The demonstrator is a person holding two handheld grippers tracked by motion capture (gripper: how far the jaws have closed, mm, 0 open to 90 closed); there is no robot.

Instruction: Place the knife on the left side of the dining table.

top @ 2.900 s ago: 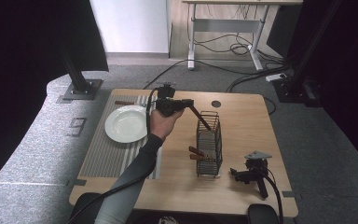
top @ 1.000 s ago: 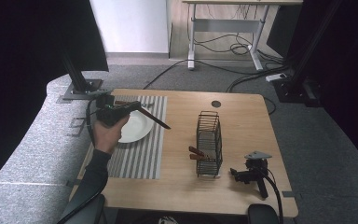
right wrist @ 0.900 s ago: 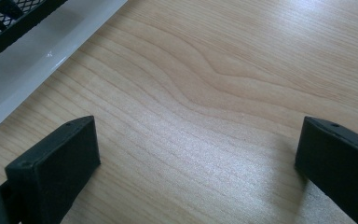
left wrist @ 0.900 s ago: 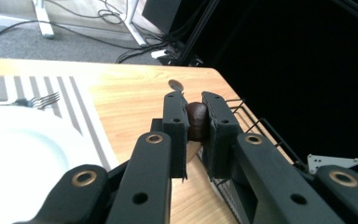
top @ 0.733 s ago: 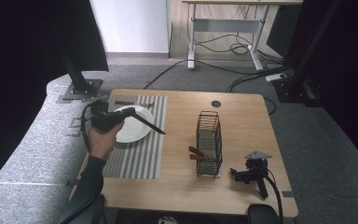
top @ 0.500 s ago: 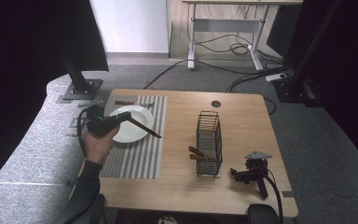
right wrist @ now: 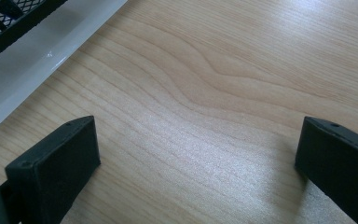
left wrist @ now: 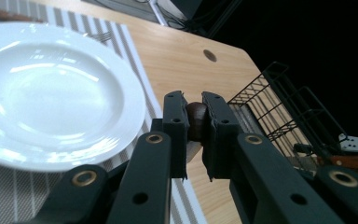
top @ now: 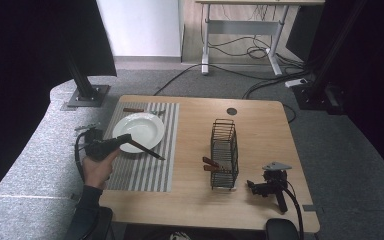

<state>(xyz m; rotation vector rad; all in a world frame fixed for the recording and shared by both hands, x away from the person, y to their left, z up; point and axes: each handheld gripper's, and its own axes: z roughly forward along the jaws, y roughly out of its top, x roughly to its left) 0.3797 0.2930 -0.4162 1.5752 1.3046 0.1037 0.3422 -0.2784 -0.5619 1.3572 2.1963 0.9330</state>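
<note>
**Left gripper holds a utensil across the placemat, plate just beside it**

In the high view we see the left gripper (top: 111, 146) at the left-middle of the frame, a hand (top: 98, 170) wrapped around it from below. Its jaws are pinched onto a dark-handled utensil (top: 147, 151), whose long axis runs from the gripper down and to the right, its far tip hanging over the striped placemat (top: 142, 170). In the left gripper view the rounded brown end of that handle (left wrist: 196, 120) sits squeezed between the two jaws.

The white plate (top: 139, 131) lies just above and right of the gripper, on the same placemat; the utensil's shaft crosses close to the plate's lower rim, and we cannot tell whether they touch. We judge the coming move turns on that: the bare stripes lie to the lower right of the plate, along the line the utensil already points.

The wire basket (top: 225, 152) stands well apart, at centre right. The right gripper (top: 267, 186) rests on the table (top: 260, 125) at lower right, jaws spread wide with nothing between them.
</note>
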